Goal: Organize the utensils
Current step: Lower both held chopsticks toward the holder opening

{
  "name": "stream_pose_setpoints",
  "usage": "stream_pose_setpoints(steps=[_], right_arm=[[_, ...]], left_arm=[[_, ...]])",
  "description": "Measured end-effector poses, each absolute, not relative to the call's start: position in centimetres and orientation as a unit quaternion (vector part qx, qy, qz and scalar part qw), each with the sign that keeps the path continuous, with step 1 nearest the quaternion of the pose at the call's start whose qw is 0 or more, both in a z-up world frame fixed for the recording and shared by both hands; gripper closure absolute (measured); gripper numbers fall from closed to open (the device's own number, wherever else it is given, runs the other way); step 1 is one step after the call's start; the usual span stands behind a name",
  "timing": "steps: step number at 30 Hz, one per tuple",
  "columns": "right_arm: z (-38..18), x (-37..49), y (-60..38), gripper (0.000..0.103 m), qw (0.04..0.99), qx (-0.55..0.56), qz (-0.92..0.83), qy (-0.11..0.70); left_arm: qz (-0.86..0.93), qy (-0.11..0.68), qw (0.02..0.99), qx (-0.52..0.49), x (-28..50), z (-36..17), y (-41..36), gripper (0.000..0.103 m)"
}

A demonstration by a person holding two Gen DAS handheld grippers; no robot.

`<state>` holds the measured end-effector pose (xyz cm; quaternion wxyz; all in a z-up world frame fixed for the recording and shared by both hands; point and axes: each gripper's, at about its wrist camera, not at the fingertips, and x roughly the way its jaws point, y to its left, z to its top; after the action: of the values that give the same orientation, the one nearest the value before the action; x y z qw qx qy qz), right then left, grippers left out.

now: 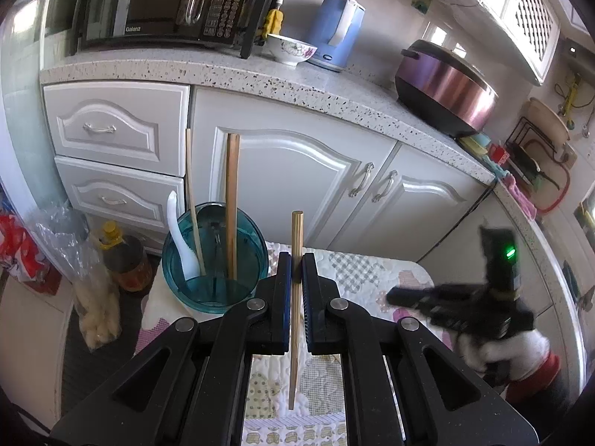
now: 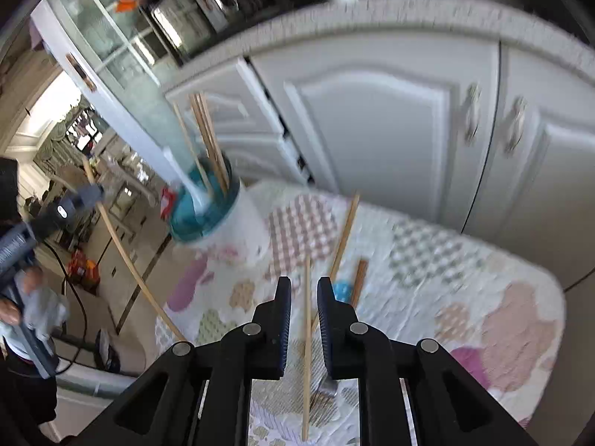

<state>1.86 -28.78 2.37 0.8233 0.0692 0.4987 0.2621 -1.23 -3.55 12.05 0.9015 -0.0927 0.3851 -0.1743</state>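
Observation:
My left gripper (image 1: 296,256) is shut on a bamboo chopstick (image 1: 297,230), held upright just right of a teal glass holder (image 1: 212,290). The holder contains a white spoon (image 1: 178,238) and other chopsticks (image 1: 232,200). My right gripper (image 2: 304,282) hovers low over the quilted mat (image 2: 465,260), its jaws slightly apart. A chopstick (image 2: 307,334) lies on the mat in the gap between them, with neither pad pressing on it. More chopsticks (image 2: 344,238) lie beyond it, along with a blue-handled utensil (image 2: 342,291) and fork tines (image 2: 323,397).
White cabinet doors (image 1: 297,186) stand right behind the mat. On the floor at the left are an oil bottle (image 1: 124,260) and a plastic bag (image 1: 93,297). The counter above carries a microwave (image 1: 160,3), a bowl (image 1: 290,50), a blue kettle (image 1: 334,31) and a rice cooker (image 1: 442,89).

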Motion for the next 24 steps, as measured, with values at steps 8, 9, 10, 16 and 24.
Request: stream_pose_setpoints(steps=[8, 9, 10, 16, 24], right_arm=[[-4.1, 4.1, -23.6, 0.080, 0.787, 0.053, 0.282, 0.546], [-4.9, 4.7, -22.8, 0.081, 0.785, 0.047, 0.283, 0.549], [-5.4, 5.2, -22.1, 0.081, 0.783, 0.040, 0.284, 0.552], [-9.3, 8.2, -19.0, 0.083, 0.773, -0.038, 0.252, 0.581], [-9.4, 8.3, -20.7, 0.098, 0.766, -0.018, 0.259, 0.589]], left_arm=[[-0.170, 0.391, 0.899, -0.098, -0.7, 11.8, -2.9, 0.099], [-0.167, 0.391, 0.900, -0.099, -0.6, 11.8, -2.7, 0.099], [-0.166, 0.391, 0.900, -0.101, -0.5, 11.8, -2.5, 0.099], [-0.157, 0.393, 0.899, -0.112, 0.1, 11.8, -1.1, 0.099], [-0.153, 0.392, 0.900, -0.113, 0.1, 11.7, -0.6, 0.099]])
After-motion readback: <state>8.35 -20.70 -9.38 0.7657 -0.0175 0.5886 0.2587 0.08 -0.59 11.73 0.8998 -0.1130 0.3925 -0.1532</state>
